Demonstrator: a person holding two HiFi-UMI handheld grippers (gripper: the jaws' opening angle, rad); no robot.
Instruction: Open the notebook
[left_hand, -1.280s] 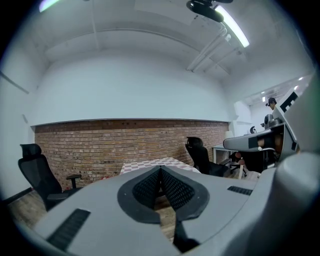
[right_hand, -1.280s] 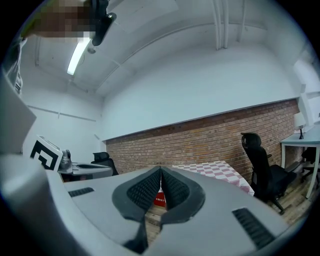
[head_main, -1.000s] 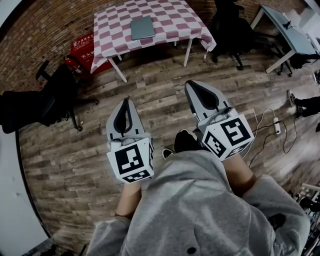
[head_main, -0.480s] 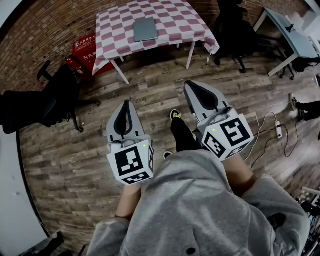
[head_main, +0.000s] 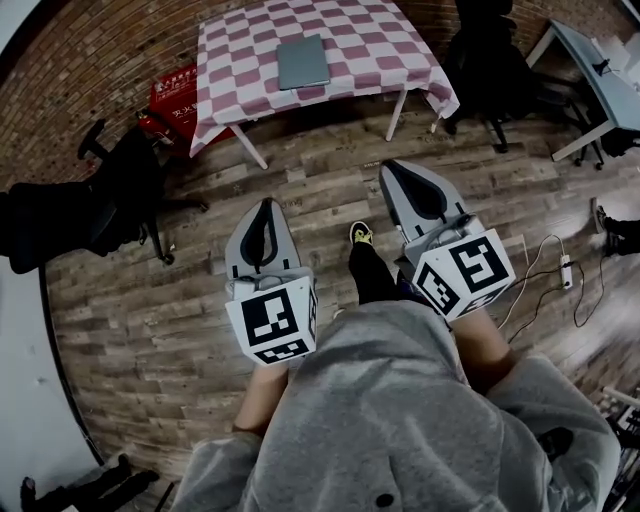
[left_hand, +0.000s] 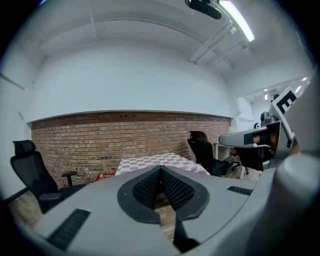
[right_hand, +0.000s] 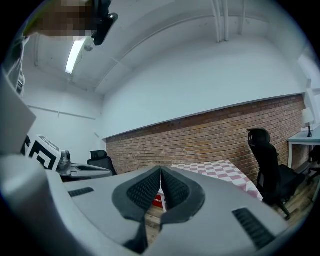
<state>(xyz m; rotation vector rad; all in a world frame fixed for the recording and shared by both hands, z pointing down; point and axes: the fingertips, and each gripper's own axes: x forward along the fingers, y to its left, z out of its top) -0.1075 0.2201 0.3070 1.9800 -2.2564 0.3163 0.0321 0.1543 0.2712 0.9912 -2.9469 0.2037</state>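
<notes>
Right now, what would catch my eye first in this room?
Two grey grippers with black-and-white marker cubes fill the foreground, the left gripper and right gripper both shut and empty. Beyond them, by the brick wall, stands a pink-and-white checked table with a closed flat grey notebook on it.

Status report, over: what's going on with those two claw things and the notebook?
Left gripper and right gripper shut, empty. Notebook closed on table, ahead, untouched. Chair beside table, off the path.
</notes>
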